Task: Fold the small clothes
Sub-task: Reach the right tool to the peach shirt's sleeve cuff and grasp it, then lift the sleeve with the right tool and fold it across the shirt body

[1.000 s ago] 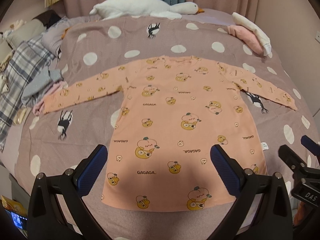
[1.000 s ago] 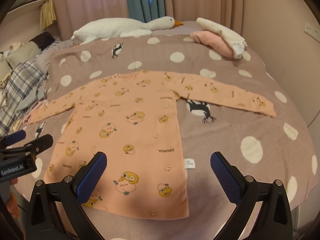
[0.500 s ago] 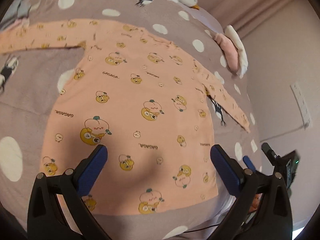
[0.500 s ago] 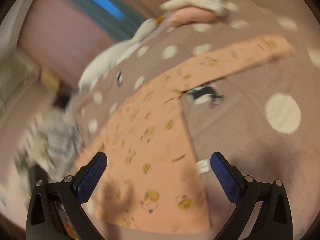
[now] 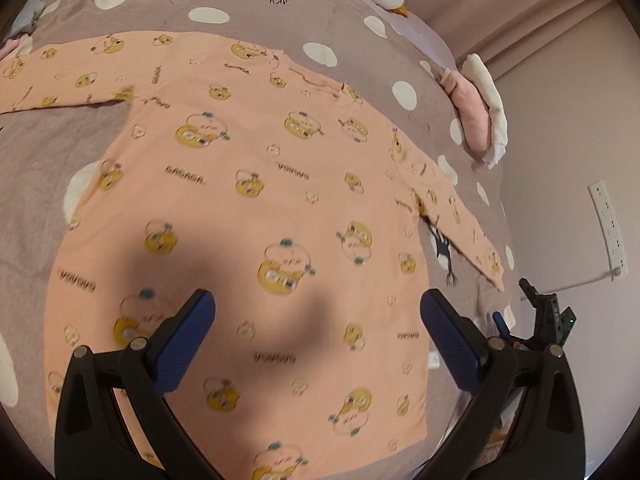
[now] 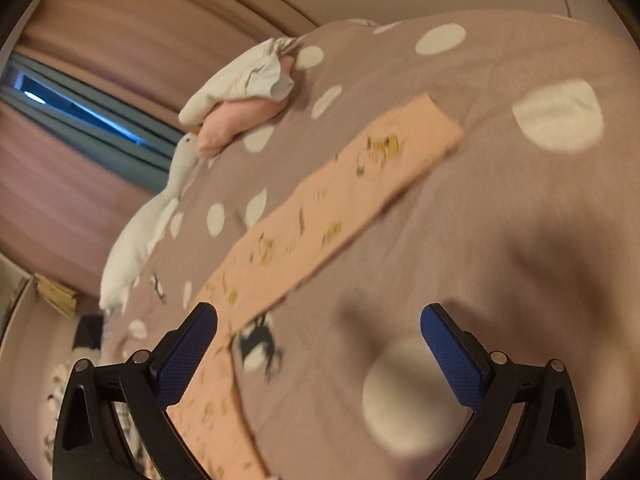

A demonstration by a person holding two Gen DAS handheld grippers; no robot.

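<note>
Left wrist: left gripper (image 5: pixel 316 334) wide apart above flat peach top (image 5: pixel 256 208); right gripper (image 6: pixel 318 350) closing, empty.

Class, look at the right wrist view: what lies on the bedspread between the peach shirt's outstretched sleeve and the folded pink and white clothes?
Only bare bedspread with white dots separates the sleeve from the folded clothes; the right wrist view shows this.

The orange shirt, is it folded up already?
No, the orange shirt lies flat on the bed with both sleeves spread out.
</note>
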